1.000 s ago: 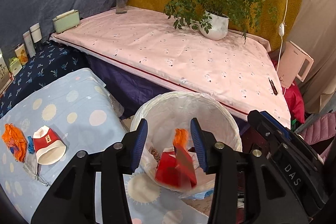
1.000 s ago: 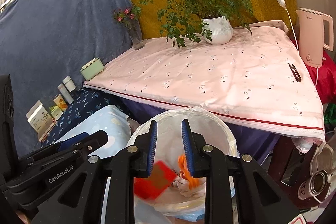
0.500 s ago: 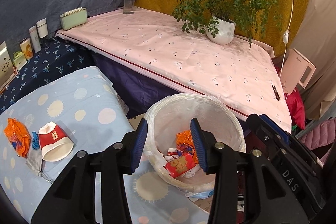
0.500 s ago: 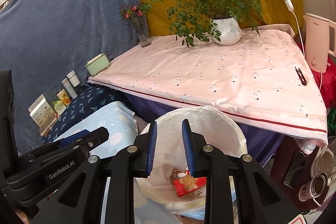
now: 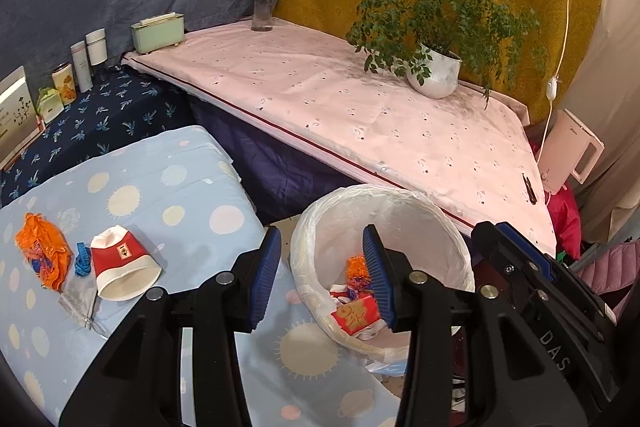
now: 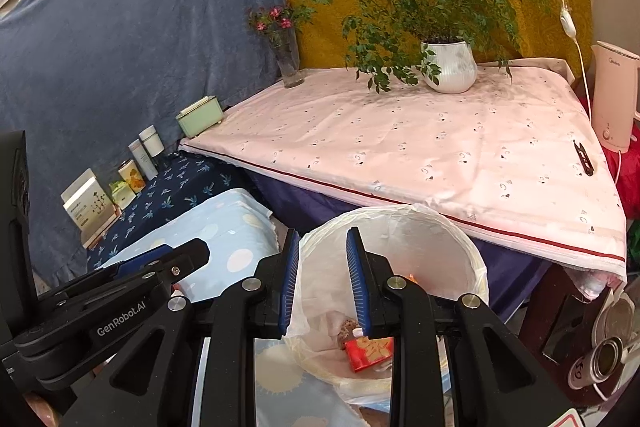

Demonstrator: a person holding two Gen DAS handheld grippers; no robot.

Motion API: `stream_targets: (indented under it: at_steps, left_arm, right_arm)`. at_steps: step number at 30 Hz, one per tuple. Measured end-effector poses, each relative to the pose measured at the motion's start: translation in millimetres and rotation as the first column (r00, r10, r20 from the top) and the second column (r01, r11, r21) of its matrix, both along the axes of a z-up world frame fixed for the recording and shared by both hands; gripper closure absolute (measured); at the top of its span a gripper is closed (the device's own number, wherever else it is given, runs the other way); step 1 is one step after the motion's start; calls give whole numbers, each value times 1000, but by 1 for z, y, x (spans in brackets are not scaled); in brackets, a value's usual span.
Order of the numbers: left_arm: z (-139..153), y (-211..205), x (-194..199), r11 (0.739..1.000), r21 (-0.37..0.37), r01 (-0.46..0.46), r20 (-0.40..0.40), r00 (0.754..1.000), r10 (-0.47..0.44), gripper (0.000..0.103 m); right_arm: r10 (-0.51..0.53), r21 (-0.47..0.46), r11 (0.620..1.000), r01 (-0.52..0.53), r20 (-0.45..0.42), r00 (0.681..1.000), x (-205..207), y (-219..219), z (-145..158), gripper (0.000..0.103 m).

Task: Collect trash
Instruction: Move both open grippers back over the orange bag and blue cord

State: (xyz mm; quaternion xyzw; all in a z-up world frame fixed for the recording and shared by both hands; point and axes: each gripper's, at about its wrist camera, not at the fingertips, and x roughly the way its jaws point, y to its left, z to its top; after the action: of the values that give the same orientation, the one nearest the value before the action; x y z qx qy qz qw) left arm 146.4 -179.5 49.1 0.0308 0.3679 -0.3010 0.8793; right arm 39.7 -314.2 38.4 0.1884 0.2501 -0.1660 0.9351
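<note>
Item: left gripper point(image 5: 318, 277), jaws parted, nothing between the pads; poised above the near rim of the bin. Item: right gripper point(image 6: 322, 281), jaws parted more narrowly, likewise empty, over the same bin. Item: lined waste bin point(image 5: 436, 211), holding a red packet point(image 5: 356, 313) and an orange scrap point(image 5: 356, 265) at its bottom. Outstanding trash, all on the blue spotted sheet point(image 5: 176, 187): paper cup point(image 5: 120, 267), red and white, lying on its side, long axis running roughly 11 to 5 o'clock with the open mouth toward 5; crumpled orange wrapper point(image 5: 42, 255) beside it; small blue scrap point(image 5: 82, 263) between the two. Bearing: in the left wrist view the cup lies at about 9 o'clock from the left gripper, well apart; the right wrist view does not show it. Judgement: left hand is nearer and likely takes the cup across its short axis.
</note>
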Motion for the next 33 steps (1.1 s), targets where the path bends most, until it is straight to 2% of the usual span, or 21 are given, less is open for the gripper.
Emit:
stream_targets:
  at_steps: [3,9,11,15,19,25,29,33]
  left_arm:
    - [1,11,4,1000,-9,-18,-10,1000,18,63]
    - [-1,40,13,997,-18,-70,-23,997,70,62]
    - [-3,53,17,995,-26,-99,-29,995,98,58]
    - [-6,80,25,988,-35,-151,-46,988,150,56]
    - [-11,110,33,976,-43,-215,-57,976,212,47]
    - [-21,162,50,949,-53,-312,-89,948,307,40]
    - [-31,202,60,922,-56,-383,-116,920,376,34]
    - [-46,240,70,894,-50,-445,-148,888,434,34]
  right_arm:
    - [14,-8,1000,-14,3,1000,3,7,2,69]
    - [57,-20,998,-57,-3,998,14,28,5,69]
    - [73,-25,997,-73,-8,997,18,37,5,69]
    - [111,-34,993,-112,-19,994,28,58,5,69]
    - [157,-35,987,-158,-30,987,39,81,3,69]
    - [223,-50,973,-226,-55,973,58,120,-2,62]
    - [261,-50,963,-265,-73,962,69,144,-7,60]
    - [306,-46,949,-311,-97,947,83,171,-15,59]
